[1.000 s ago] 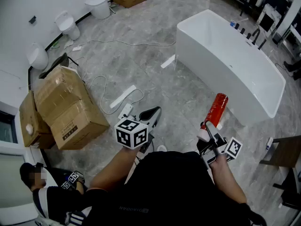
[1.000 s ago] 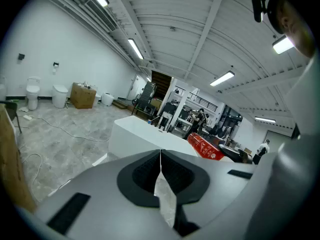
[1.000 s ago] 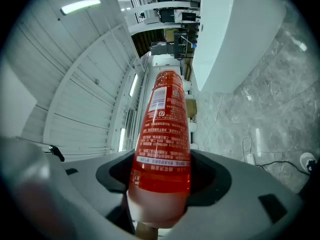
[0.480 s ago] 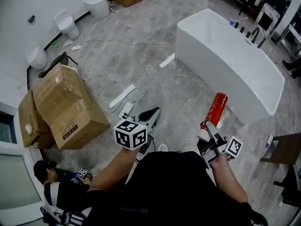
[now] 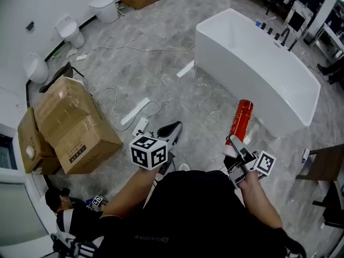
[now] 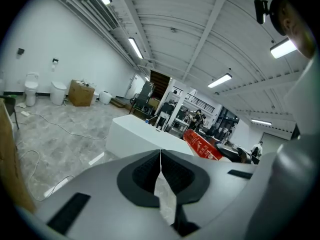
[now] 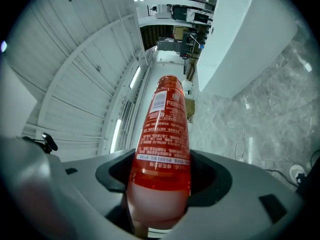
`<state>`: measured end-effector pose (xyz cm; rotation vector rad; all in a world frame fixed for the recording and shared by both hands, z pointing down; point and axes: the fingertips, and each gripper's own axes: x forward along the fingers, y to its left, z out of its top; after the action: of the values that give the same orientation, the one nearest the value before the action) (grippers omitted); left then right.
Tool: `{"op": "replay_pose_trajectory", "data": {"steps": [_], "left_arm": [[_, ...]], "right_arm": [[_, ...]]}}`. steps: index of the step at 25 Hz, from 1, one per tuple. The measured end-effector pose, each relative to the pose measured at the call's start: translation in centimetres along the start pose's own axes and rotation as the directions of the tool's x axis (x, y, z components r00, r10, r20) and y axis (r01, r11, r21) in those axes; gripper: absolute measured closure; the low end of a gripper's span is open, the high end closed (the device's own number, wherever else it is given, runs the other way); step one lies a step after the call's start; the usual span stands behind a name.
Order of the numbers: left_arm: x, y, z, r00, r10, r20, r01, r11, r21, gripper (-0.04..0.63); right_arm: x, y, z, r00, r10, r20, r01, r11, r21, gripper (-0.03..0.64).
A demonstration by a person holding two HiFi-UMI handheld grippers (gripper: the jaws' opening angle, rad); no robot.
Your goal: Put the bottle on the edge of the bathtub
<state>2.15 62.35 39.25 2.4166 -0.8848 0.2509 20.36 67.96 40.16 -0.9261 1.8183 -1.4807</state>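
1. Right gripper, close in at 1 o'clock: jaws clamped on one end of the red bottle. The rest of the bottle juts forward toward the tub.
2. The right gripper view agrees, with pads pinching both sides of the bottle near its pale end. My read is that the end-grip lets the long body lead, so it needs swinging upright before set-down.
3. Left gripper, close in at 11 o'clock: jaws together with nothing between them, as the left gripper view shows. It looks idle and parked clear of the carrying side.
4. The grey floor ahead, 12 to 1 o'clock, is mostly open. A loose cable and cardboard boxes lie off at 10 o'clock, away from the direct line to the tub.
5. The white bathtub sits at 1 o'clock, well apart from the bottle. Its long near rim looks bare, so that is the likely landing spot.
6. The rim is narrow, and a tall bottle could tip into the tub or off onto the floor. It should go down centred and vertical.
7. The far tub end carries dark faucet fittings, which leave less free edge there.
8. A dark side table at 3 o'clock tightens the right flank. Toilets are far off at 11 o'clock.
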Motion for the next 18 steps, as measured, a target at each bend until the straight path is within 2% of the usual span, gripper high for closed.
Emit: {"op": "replay_pose_trajectory", "data": {"steps": [8, 18], "left_arm": [[-0.1, 0.6, 0.5, 1.000, 0.004, 0.004, -0.004, 1.000, 0.006, 0.577], [-1.2, 2.4, 1.0, 0.999, 0.026, 0.024, -0.026, 1.000, -0.004, 0.578]], "right_arm": [[0.1, 0.3, 0.5, 1.000, -0.014, 0.022, 0.014, 0.999, -0.033, 0.302], [1.8, 0.4, -0.3, 1.000, -0.009, -0.019, 0.009, 0.999, -0.039, 0.302]]}}
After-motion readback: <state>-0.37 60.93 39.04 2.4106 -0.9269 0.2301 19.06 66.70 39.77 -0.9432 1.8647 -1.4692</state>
